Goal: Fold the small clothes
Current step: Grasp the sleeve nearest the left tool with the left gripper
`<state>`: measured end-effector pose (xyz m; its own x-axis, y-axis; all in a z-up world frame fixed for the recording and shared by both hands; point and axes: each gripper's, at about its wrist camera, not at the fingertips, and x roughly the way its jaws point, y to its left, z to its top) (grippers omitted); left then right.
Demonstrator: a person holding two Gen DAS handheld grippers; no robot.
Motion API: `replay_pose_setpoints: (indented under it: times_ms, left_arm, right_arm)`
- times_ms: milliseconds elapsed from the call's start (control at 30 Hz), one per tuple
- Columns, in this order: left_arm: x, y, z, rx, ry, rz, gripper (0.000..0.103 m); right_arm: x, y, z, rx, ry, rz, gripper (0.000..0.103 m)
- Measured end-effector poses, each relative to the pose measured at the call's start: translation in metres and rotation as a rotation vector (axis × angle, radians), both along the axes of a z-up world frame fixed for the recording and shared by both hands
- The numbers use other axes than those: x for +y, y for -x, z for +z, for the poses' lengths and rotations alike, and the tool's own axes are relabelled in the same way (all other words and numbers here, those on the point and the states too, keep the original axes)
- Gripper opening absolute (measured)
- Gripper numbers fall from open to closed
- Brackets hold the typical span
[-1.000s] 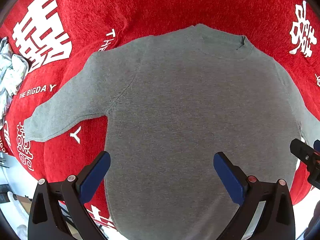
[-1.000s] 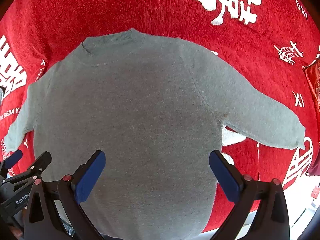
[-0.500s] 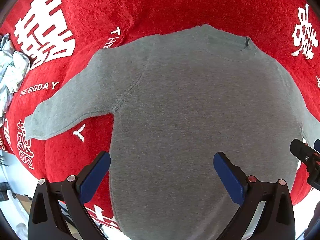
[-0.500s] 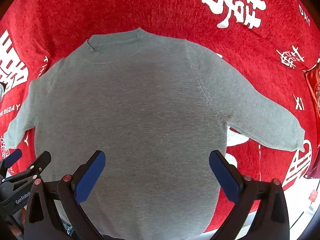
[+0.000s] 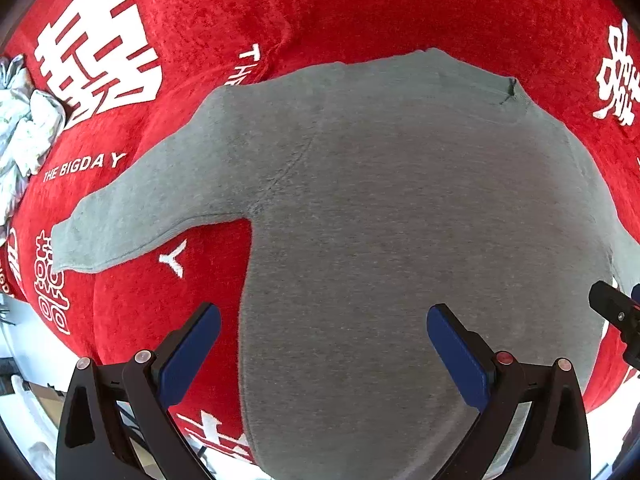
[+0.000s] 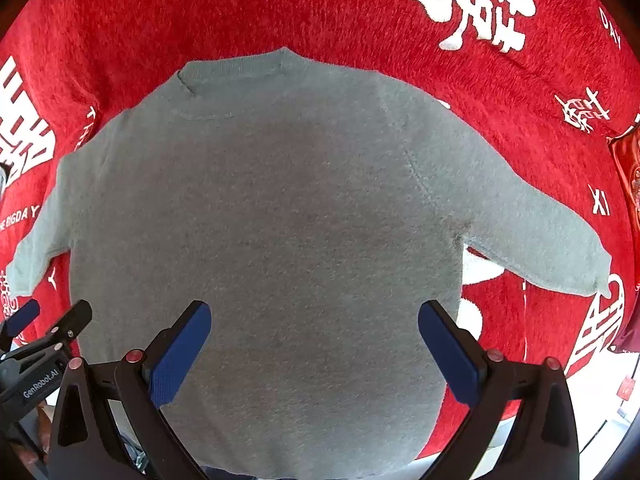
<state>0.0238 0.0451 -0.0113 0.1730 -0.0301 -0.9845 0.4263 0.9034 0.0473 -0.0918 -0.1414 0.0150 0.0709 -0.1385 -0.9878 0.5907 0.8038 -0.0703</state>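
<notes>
A small grey sweater (image 5: 400,220) lies flat on a red blanket (image 5: 360,8), collar away from me, both sleeves spread out to the sides. Its left sleeve (image 5: 132,216) ends at the left of the left wrist view; its right sleeve (image 6: 552,248) ends at the right of the right wrist view. My left gripper (image 5: 324,344) hovers open over the sweater's lower left edge, nothing between its blue pads. My right gripper (image 6: 314,344) hovers open over the lower middle of the sweater (image 6: 272,220). Each gripper's tip shows at the edge of the other's view.
The red blanket (image 6: 320,4) carries large white characters and the words "THE BIGDAY". A crumpled pale garment (image 5: 24,128) lies at the far left. The blanket's near edge drops to a white floor at the bottom corners.
Both views have shifted a little so the sweater sits slightly lower and larger in frame. The grippers stay open and hold nothing; the sweater has not moved on the blanket.
</notes>
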Motion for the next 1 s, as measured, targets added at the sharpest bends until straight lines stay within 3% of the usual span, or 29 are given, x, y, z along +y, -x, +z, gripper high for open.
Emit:
replay_pose_setpoints:
  times_ms: [367,567,767,1000]
  left_arm:
    - [0.022,-0.011,-0.005,0.037,0.028,0.041,0.103]
    - [0.057,-0.026,-0.01,0.045,0.075,0.105,0.103]
    - [0.131,-0.057,-0.02,0.024,0.134,0.274,0.103]
    - [0.253,-0.099,-0.039,-0.054,0.218,0.519,0.103]
  right_arm:
    - [0.023,-0.016,-0.002,-0.006,-0.031,0.03,0.103]
    - [0.054,-0.035,-0.007,-0.049,-0.105,0.103,0.103]
    - [0.099,-0.054,-0.015,-0.091,-0.207,0.216,0.103]
    - [0.138,-0.075,-0.03,-0.051,-0.246,0.288,0.103]
